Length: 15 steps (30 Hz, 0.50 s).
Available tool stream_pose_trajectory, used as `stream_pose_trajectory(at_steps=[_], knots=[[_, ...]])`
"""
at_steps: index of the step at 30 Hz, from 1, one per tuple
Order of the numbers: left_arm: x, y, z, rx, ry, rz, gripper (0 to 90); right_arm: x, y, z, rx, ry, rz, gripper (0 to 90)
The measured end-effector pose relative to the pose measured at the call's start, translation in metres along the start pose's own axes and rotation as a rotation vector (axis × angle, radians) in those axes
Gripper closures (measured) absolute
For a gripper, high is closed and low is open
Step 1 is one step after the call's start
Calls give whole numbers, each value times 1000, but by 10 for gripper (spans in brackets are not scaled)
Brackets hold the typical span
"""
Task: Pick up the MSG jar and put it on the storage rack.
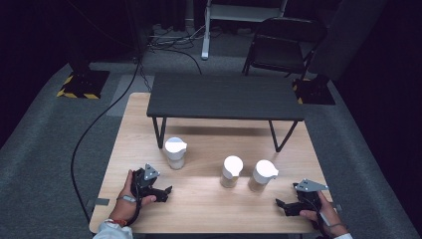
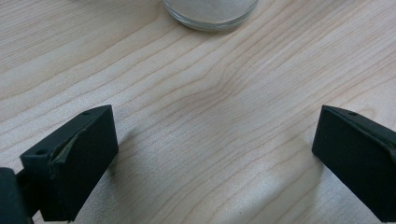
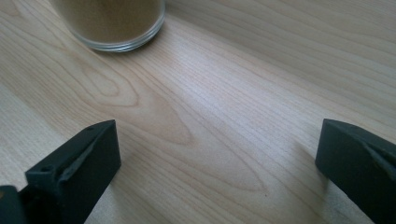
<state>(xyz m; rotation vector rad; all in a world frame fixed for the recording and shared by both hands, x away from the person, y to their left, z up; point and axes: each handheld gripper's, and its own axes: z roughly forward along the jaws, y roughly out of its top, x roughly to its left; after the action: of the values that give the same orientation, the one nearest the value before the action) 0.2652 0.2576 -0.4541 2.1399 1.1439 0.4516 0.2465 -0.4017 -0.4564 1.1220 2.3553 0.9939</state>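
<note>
Three glass jars with white lids stand on the wooden table [image 1: 209,209]: a left jar [image 1: 175,153], a middle jar [image 1: 232,171] and a right jar [image 1: 262,175]. My left gripper [image 1: 164,193] rests low on the table in front of the left jar, open and empty. In the left gripper view its jaws stand wide apart over bare wood, with a jar base [image 2: 210,11] of pale contents ahead. My right gripper [image 1: 282,205] lies near the front right corner, open and empty. The right gripper view shows a jar base [image 3: 112,23] of brown contents ahead at the left.
A low dark shelf [image 1: 224,97] on thin black legs stands across the back half of the table, behind the jars. A black cable [image 1: 94,124] runs over the grey carpet at the left. A folding chair [image 1: 281,45] stands beyond the table.
</note>
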Motion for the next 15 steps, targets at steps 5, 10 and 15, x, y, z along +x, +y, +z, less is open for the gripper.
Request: stream_pose_trajectory(at_steps=[5, 10, 15], knots=[[0, 0, 0, 0, 2, -1, 0, 0, 0, 0, 0, -1, 1, 0], [0, 0, 0, 1, 1, -2, 1, 1, 0, 0, 0, -5, 4, 0], [0, 1, 0, 2, 1, -3, 0, 1, 0, 0, 0, -6, 5, 0]])
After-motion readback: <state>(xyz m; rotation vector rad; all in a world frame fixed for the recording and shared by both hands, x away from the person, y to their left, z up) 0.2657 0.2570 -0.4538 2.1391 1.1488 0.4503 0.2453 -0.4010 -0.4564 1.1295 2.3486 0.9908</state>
